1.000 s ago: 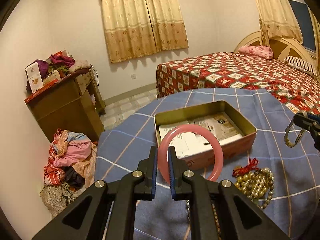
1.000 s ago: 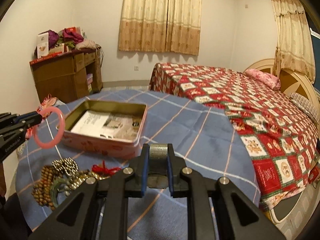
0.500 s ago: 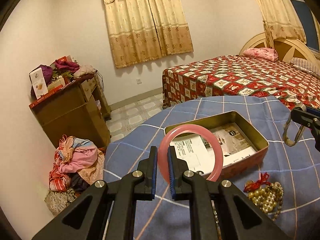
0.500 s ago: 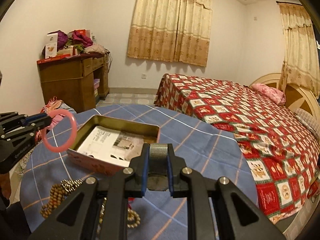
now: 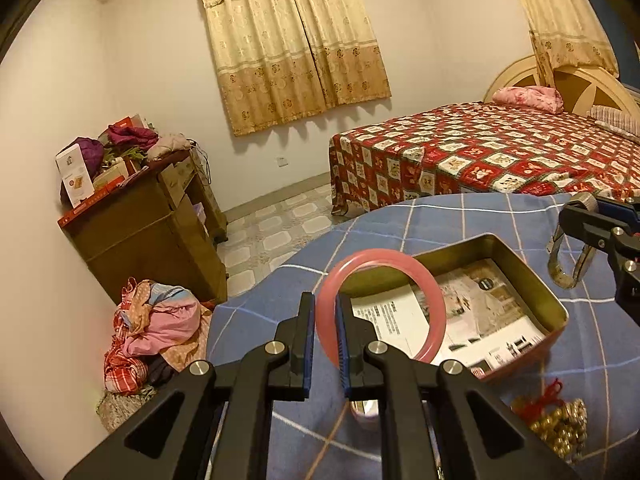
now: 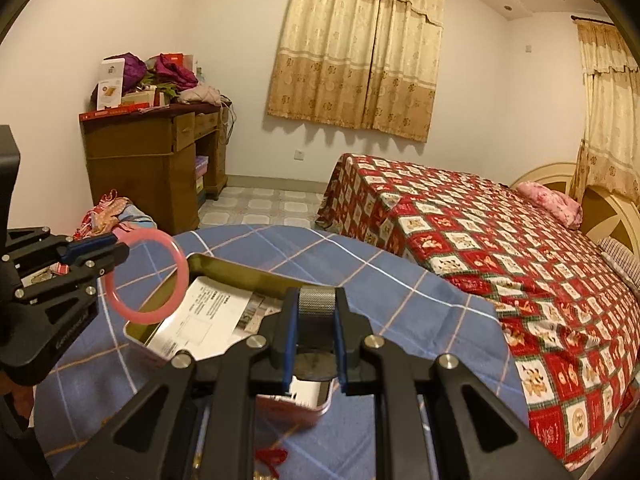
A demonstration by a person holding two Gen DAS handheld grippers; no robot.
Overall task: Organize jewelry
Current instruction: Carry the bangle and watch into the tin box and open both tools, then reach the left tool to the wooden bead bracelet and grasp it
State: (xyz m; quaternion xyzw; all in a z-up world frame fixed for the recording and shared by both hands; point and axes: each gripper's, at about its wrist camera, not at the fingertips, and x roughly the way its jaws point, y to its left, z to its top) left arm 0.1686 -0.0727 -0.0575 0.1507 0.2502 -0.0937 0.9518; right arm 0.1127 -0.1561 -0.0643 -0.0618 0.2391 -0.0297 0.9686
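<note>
Left wrist view. Left hand-held gripper (image 5: 323, 334) pinching one pink bangle (image 5: 381, 305) by its left rim, ring upright, no contact with anything below. Just ahead and to the right of the fingers: one open tin box (image 5: 558, 307) on the surface (image 5: 432, 216) covered with blue checked cloth, printed paper (image 5: 472, 316) lying inside. Low to the right, near the gripper body: one heap of gold-coloured beads (image 5: 560, 426) with one red tassel (image 5: 550, 392). Far right, at about the same height as the bangle: right hand-held gripper (image 5: 580, 210), clamped on one metal watch (image 5: 568, 256), band hanging down in a loop. Beyond the surface: one bed (image 5: 500, 152), one wooden desk (image 5: 140, 232), one pile of clothes (image 5: 156, 328) on the floor.

Right wrist view. Right hand-held gripper (image 6: 316, 314) pressed on the same watch (image 6: 317, 303), mesh band between the blue pads, round face lower between the fingers. Directly under and ahead of the fingers: the tin box (image 6: 240, 276), one only. To the left, well apart: left hand-held gripper (image 6: 120, 246) with the bangle (image 6: 147, 276) held over the left end of the box. Bottom edge, below the gripper: a red tassel (image 6: 274, 458), partly hidden. Two curtains counted in each view.
</note>
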